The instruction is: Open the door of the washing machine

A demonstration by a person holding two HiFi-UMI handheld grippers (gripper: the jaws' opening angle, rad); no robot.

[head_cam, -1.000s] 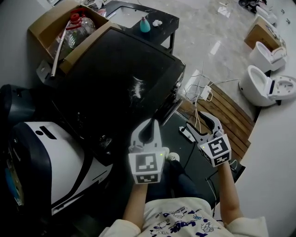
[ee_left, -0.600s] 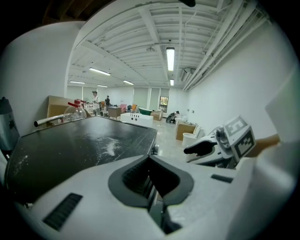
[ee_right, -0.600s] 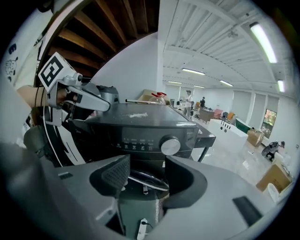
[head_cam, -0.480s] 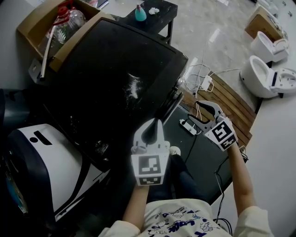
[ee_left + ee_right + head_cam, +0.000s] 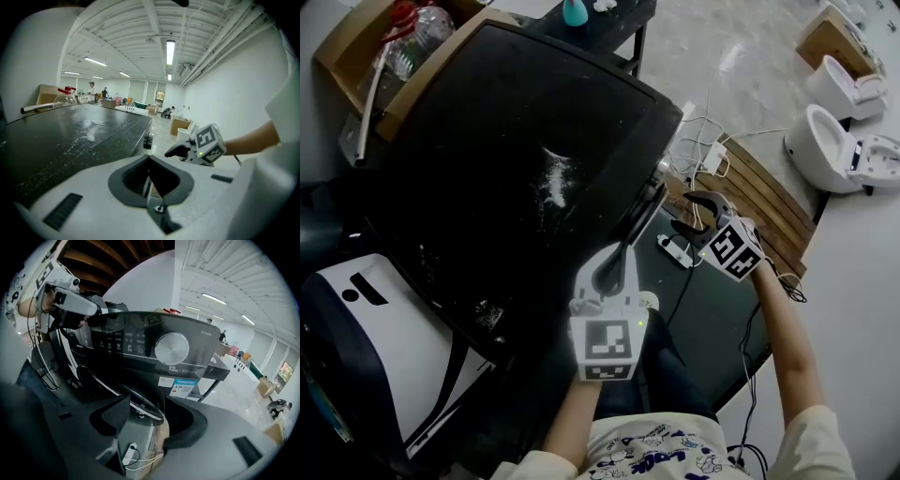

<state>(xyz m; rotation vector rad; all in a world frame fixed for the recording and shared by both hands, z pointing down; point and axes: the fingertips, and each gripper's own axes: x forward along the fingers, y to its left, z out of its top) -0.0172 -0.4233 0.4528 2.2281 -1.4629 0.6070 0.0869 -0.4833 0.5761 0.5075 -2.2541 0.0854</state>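
The black washing machine (image 5: 516,141) fills the middle of the head view, its front facing right. In the right gripper view its control panel with a silver knob (image 5: 172,348) and the round door (image 5: 129,397) below it stand close ahead. My right gripper (image 5: 689,216) is open just in front of the machine's front, near the door's edge (image 5: 639,208), and touches nothing. My left gripper (image 5: 617,251) hovers by the near front corner of the top, shut and empty. In the left gripper view the dusty top (image 5: 70,136) lies to the left and the right gripper (image 5: 199,145) ahead.
A power strip (image 5: 675,251) and cables lie on the dark mat below the door. A slatted wooden board (image 5: 759,202) and white toilets (image 5: 839,150) stand to the right. A cardboard box (image 5: 356,47) with a bottle sits behind the machine. A white appliance (image 5: 366,319) stands at left.
My right gripper has moved up and left, closer to the machine's front. The left gripper has kept its place near the top's corner.
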